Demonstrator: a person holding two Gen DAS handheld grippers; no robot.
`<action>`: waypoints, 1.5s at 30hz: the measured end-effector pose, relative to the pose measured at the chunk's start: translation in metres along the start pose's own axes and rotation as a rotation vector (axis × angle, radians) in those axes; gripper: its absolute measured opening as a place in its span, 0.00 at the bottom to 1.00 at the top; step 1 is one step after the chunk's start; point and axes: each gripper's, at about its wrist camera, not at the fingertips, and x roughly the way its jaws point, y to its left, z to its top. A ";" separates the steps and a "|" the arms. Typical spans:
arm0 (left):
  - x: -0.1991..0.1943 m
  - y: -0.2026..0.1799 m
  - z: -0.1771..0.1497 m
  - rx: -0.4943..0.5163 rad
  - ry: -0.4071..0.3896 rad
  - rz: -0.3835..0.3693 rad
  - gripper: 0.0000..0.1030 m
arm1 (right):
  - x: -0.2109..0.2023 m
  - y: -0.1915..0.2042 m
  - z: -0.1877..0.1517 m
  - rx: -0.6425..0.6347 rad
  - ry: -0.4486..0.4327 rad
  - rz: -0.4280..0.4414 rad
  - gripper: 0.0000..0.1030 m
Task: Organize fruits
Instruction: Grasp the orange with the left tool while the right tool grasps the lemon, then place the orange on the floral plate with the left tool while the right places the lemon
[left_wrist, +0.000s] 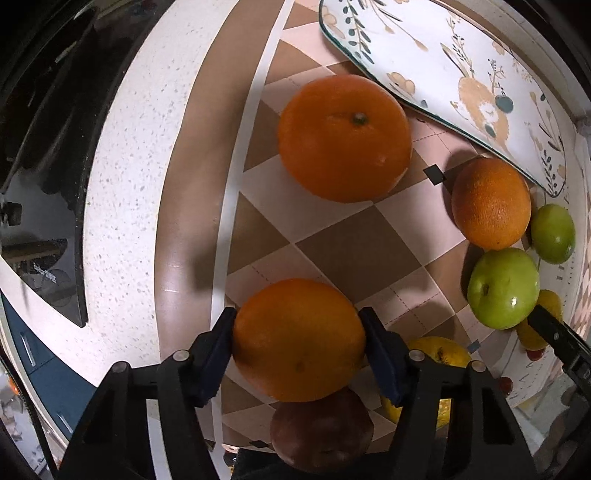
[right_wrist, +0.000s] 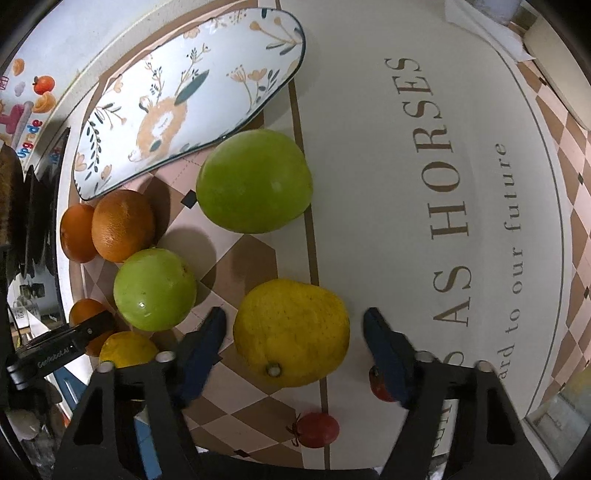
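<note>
Bright orange skin covers the orange (left_wrist: 299, 339) between the dark blue pads (left_wrist: 216, 354) of the black left gripper (left_wrist: 297, 349). The mat (left_wrist: 347, 251) shows a diamond check of brown, pink and cream. The plate (right_wrist: 177, 103) is white, dark-rimmed, with peach flowers and teal leaves. One yellow fruit (right_wrist: 291, 332), two green apples (right_wrist: 155, 290).
</note>
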 end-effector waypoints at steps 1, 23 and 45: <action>0.001 -0.002 -0.002 0.003 -0.005 0.006 0.62 | 0.002 0.001 0.001 -0.006 0.007 -0.003 0.62; -0.111 -0.057 0.109 0.026 -0.185 -0.173 0.61 | -0.079 0.063 0.111 -0.126 -0.193 0.083 0.61; -0.029 -0.086 0.219 0.008 0.043 -0.108 0.62 | 0.000 0.096 0.207 -0.189 -0.014 0.007 0.67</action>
